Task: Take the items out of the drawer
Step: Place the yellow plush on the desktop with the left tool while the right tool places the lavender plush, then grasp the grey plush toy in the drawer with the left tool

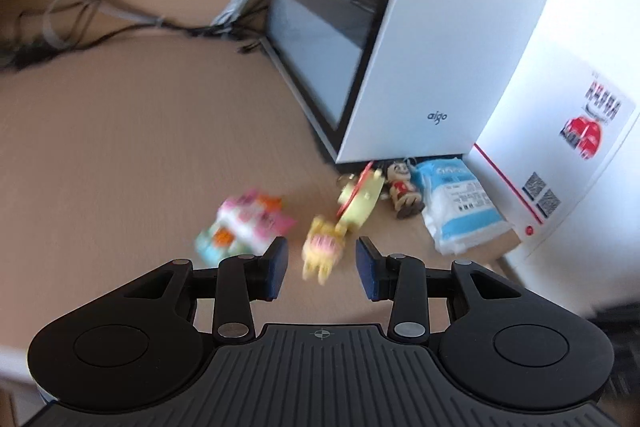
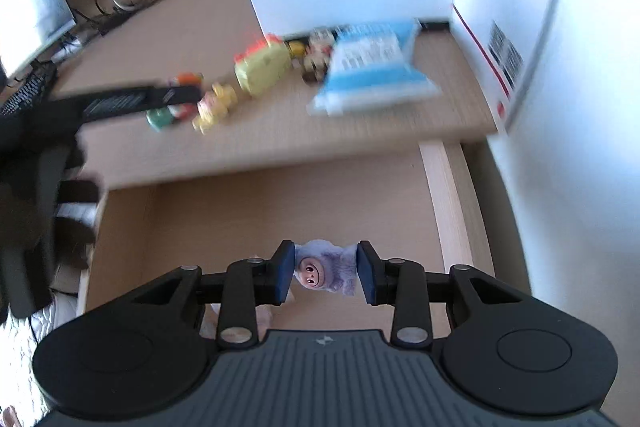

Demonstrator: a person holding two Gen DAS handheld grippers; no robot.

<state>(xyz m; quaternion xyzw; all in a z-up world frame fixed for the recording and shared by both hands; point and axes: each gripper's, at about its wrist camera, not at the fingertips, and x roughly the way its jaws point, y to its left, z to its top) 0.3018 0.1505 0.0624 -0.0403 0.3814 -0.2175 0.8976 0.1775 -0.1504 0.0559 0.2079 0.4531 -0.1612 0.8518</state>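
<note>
In the right wrist view my right gripper point(image 2: 325, 271) is shut on a small pale purple furry figure point(image 2: 326, 269) with a round face, held above the open wooden drawer point(image 2: 440, 195). The figure is sharp while the background is smeared. In the left wrist view my left gripper point(image 1: 322, 267) is open just above the desk, with a blurred yellow-and-pink toy point(image 1: 322, 253) lying past its fingertips. Around it on the desk lie a colourful packet point(image 1: 244, 227), a yellow toy with red trim point(image 1: 358, 201), a small doll point(image 1: 404, 195) and a blue-and-white packet point(image 1: 460, 207).
A white computer case point(image 1: 408, 47) stands behind the items, with a white box bearing a red logo point(image 1: 560, 115) to its right. Cables point(image 1: 80, 23) trail over the far desk. A monitor point(image 2: 32, 7) and keyboard point(image 2: 24, 95) sit at the left.
</note>
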